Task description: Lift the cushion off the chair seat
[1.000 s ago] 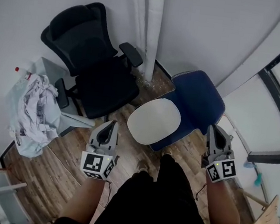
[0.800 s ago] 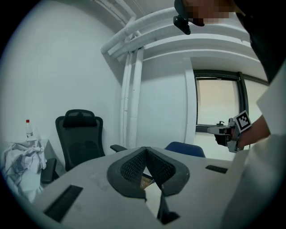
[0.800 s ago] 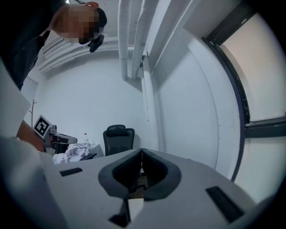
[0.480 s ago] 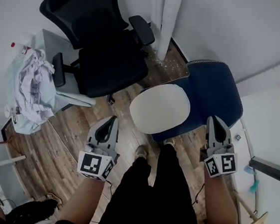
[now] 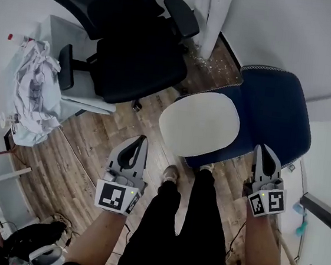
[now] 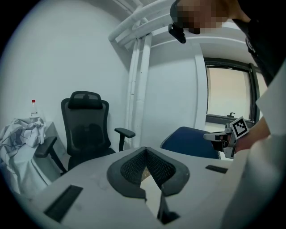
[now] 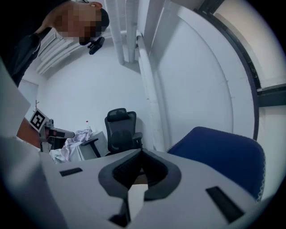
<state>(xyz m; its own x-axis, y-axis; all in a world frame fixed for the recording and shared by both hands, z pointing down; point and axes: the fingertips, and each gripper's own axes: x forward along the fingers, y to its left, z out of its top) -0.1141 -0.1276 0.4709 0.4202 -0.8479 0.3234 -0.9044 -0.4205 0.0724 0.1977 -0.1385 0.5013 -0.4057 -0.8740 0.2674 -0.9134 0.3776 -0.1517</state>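
A pale oval cushion (image 5: 199, 124) lies on the seat of a blue chair (image 5: 275, 112) in the head view. My left gripper (image 5: 139, 141) hangs in the air to the cushion's near left, over the wooden floor, apart from it. The right gripper (image 5: 265, 150) hovers at the blue chair's near right edge, also clear of the cushion. Both point forward with jaws closed together and nothing between them. In the left gripper view the left gripper (image 6: 145, 149) faces the blue chair (image 6: 187, 142). The right gripper (image 7: 141, 151) has the chair's back (image 7: 219, 150) on its right.
A black office chair (image 5: 127, 53) stands to the left of the blue one. A grey cabinet with a crumpled white cloth (image 5: 34, 90) is at far left. White pipes (image 5: 217, 16) run up the wall behind. The person's black-trousered legs (image 5: 185, 220) stand before the blue chair.
Both grippers have sunk lower and the head view has shifted, so the chairs sit higher and larger in the picture. The jaws stay closed; the cushion has not moved.
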